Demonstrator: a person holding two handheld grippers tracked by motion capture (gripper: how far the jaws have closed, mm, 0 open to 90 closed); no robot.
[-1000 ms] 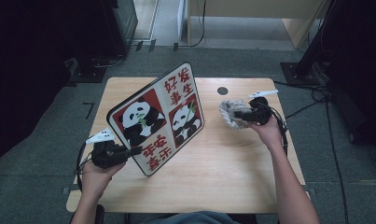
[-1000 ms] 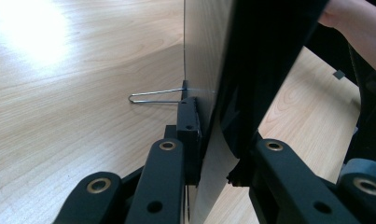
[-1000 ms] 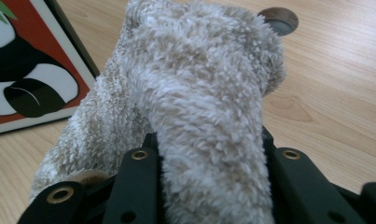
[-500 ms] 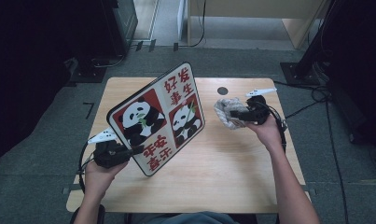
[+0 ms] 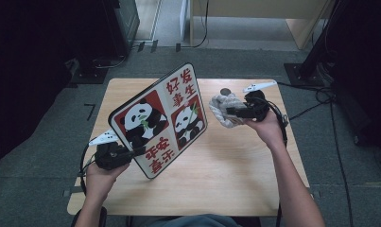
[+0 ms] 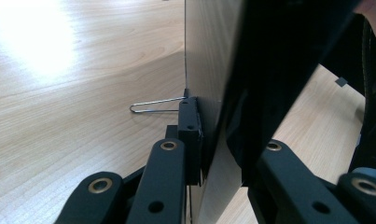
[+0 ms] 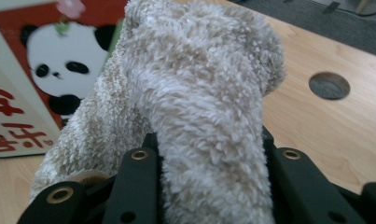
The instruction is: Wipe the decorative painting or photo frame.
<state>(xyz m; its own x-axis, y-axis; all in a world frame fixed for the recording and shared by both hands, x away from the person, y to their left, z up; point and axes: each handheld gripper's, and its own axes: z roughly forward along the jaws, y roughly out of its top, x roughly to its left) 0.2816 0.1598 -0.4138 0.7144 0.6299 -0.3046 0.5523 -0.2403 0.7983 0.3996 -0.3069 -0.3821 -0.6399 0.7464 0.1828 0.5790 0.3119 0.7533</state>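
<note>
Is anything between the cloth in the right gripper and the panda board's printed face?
Nothing visible. The right gripper holds the cloth bunched in its fingers, just right of the board, which the left gripper holds tilted by its lower edge. Only bare table and open air lie between cloth and board.

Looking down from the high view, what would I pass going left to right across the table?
Left hand-held gripper clamped on the board's corner → panda board, held tilted up → fluffy beige cloth → right hand-held gripper gripping that cloth, with the person's right hand behind it.
</note>
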